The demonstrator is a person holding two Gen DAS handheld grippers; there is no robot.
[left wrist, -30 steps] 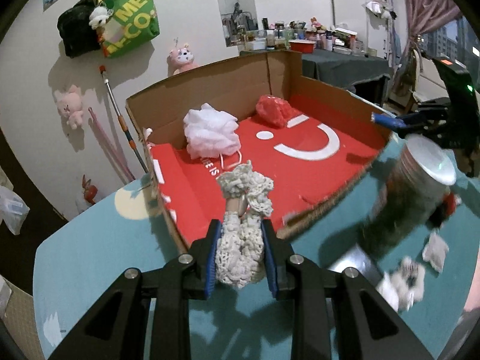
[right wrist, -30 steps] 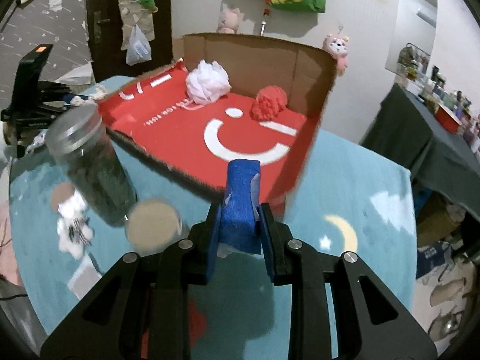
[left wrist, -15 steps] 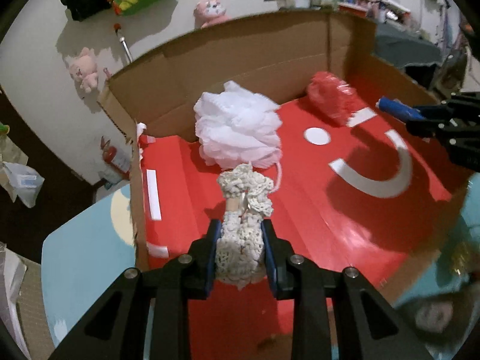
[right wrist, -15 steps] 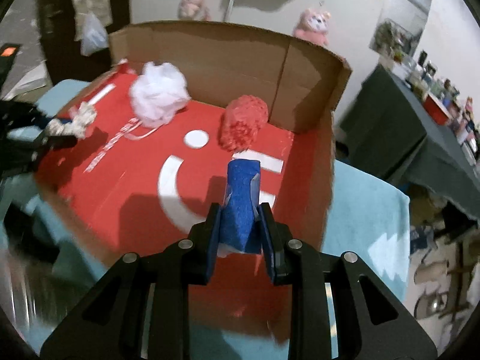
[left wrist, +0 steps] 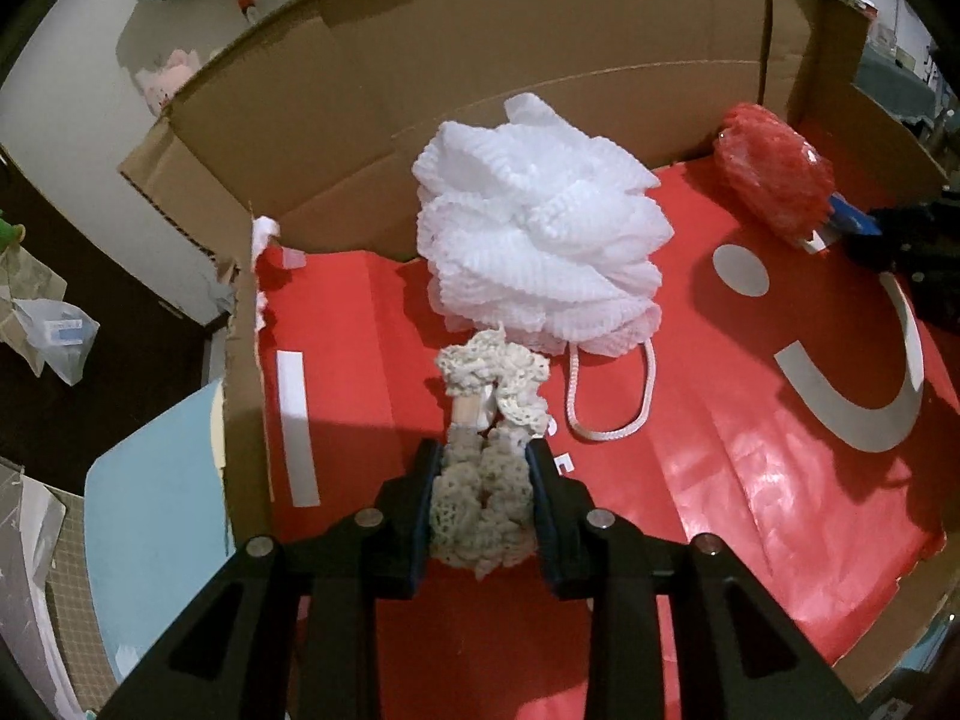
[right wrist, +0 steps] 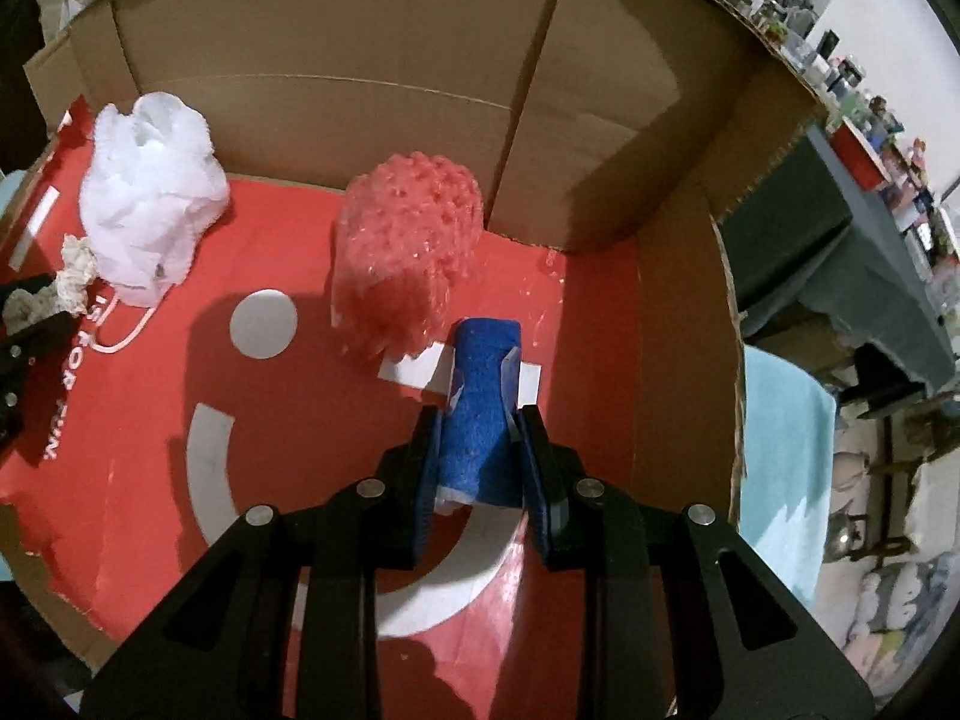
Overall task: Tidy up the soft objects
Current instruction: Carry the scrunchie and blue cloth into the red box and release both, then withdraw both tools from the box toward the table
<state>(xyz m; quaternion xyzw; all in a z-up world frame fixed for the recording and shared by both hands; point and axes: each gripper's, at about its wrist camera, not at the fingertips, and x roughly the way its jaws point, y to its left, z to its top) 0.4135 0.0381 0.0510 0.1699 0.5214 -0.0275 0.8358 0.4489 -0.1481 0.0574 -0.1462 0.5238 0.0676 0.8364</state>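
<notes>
Placing step: left gripper (left wrist: 483,504) clenches a cream crocheted piece (left wrist: 487,480), right gripper (right wrist: 480,456) a blue sponge (right wrist: 480,414), over the red-lined cardboard box (right wrist: 372,48); next, lower and release.

Left gripper (left wrist: 483,501): matte black, angular two-finger frame with triangular cut-outs in each arm; four silver round-head screws across the linkage; blue ribbed pads line the inner finger faces. Right gripper (right wrist: 480,462): identical build, same black frame, four silver screws, blue pads (right wrist: 427,468) plainly visible.
</notes>
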